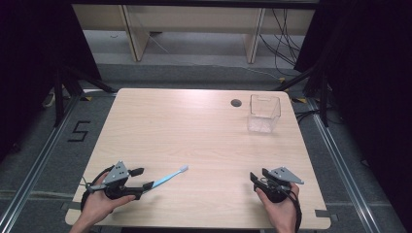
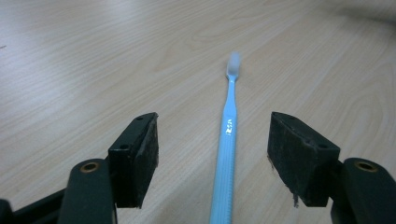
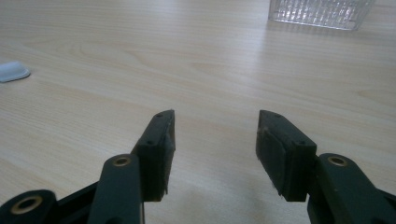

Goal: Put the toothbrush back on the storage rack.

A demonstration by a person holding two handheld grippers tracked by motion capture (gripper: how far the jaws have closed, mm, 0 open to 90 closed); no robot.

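the left hand-held gripper (image 1: 140,180) is resting low at the near left corner of the table (image 1: 194,126), held in the person's left hand (image 1: 99,204). its jaws are standing wide apart, and in the left gripper view (image 2: 212,151) the light blue toothbrush (image 2: 227,149) is lying flat on the wood between them, with clear gaps on both sides, so neither pad (image 2: 148,156) is pressing on it. nothing is being gripped.

the toothbrush (image 1: 167,178) is a slim, straight stick of glossy pale blue plastic, its handle ribbed near the jaws and carrying small white lettering, ending in a whitish bristle head that is pointing away from the left hand-held gripper toward the middle of the table. that pale head (image 3: 13,71) is also showing at the left edge of the right gripper view.

the table is a light wood-grain board with rounded corners and a small dark round hole (image 1: 236,103) near its far edge.

the right hand-held gripper (image 1: 255,178) is sitting at the near right, in the person's right hand (image 1: 282,208), its black, matte, blocky jaws (image 3: 215,149) also spread and holding nothing, with bare wood between them.

far right, well apart from both, a clear ribbed square container (image 1: 264,113) is standing upright.
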